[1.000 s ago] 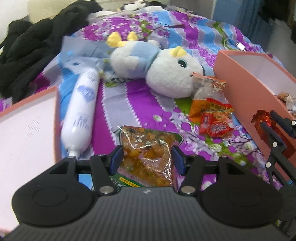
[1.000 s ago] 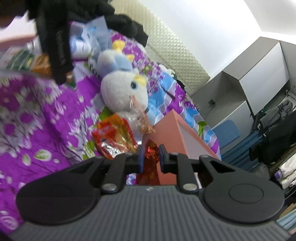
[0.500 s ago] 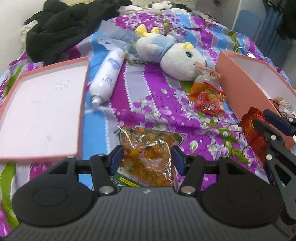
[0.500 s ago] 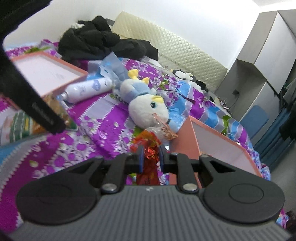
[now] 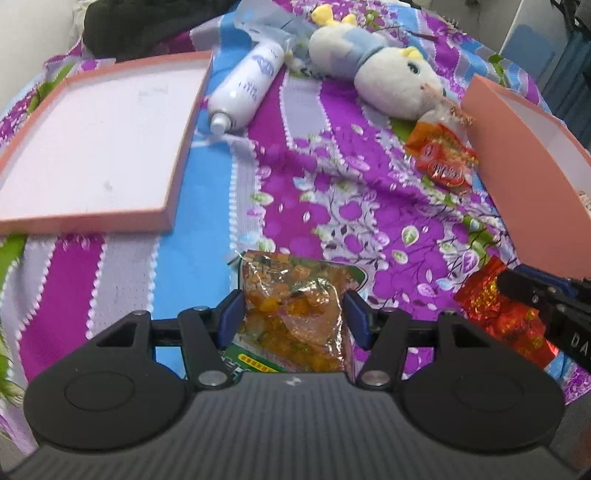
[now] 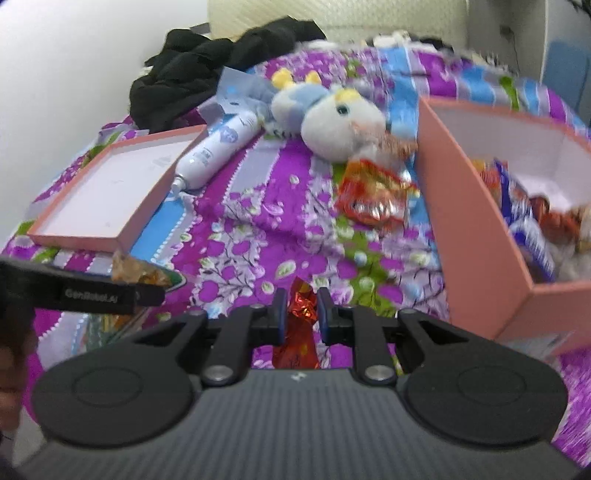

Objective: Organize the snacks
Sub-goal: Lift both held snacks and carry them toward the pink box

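My left gripper is shut on a clear packet of orange snack pieces with a green label, held above the purple flowered bedspread. My right gripper is shut on a red foil snack packet, which also shows at the right edge of the left wrist view. A pink open box stands to the right with several snack packets inside. Beside its left wall, orange and red snack packets lie on the bed. The left gripper's finger shows at the left of the right wrist view.
A shallow pink box lid lies at the left. Beyond it rest a white bottle and a white and blue plush toy. Black clothes are piled at the far end of the bed. A blue chair stands past the bed.
Both grippers have kept their packets. The left one has drawn back, bringing the pink lid fully into view. The right one has rolled level, and the box's inside now shows.
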The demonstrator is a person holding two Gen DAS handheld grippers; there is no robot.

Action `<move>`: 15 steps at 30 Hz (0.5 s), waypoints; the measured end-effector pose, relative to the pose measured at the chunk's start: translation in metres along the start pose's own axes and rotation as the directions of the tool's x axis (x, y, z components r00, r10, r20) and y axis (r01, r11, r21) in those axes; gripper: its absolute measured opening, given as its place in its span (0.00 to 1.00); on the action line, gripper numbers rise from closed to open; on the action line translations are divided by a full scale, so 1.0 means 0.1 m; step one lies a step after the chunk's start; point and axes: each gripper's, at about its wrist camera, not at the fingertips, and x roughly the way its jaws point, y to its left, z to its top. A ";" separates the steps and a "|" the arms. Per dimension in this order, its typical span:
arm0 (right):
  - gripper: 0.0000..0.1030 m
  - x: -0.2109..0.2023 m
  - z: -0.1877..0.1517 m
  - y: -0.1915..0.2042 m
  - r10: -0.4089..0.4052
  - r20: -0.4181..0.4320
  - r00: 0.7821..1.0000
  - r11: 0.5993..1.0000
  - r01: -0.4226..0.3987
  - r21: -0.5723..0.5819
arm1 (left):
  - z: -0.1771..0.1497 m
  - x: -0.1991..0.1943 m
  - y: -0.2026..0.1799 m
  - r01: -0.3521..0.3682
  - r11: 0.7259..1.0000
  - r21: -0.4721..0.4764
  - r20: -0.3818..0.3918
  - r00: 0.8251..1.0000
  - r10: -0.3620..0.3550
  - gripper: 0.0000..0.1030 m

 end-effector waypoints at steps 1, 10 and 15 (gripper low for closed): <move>0.19 0.01 -0.01 -0.04 -0.001 -0.002 1.000 1.000 0.002 0.017 | -0.03 0.02 0.01 0.001 1.000 -0.004 0.001 1.000 -0.001 0.64; 0.21 0.14 -0.07 -0.27 -0.027 0.002 1.000 0.996 0.027 0.085 | -0.17 0.12 -0.04 0.023 1.000 0.014 -0.001 1.000 -0.023 0.68; 0.30 0.15 -0.11 -0.36 -0.032 0.003 0.999 0.994 0.032 0.104 | -0.16 0.08 -0.02 0.032 0.999 0.026 0.003 0.999 -0.032 0.87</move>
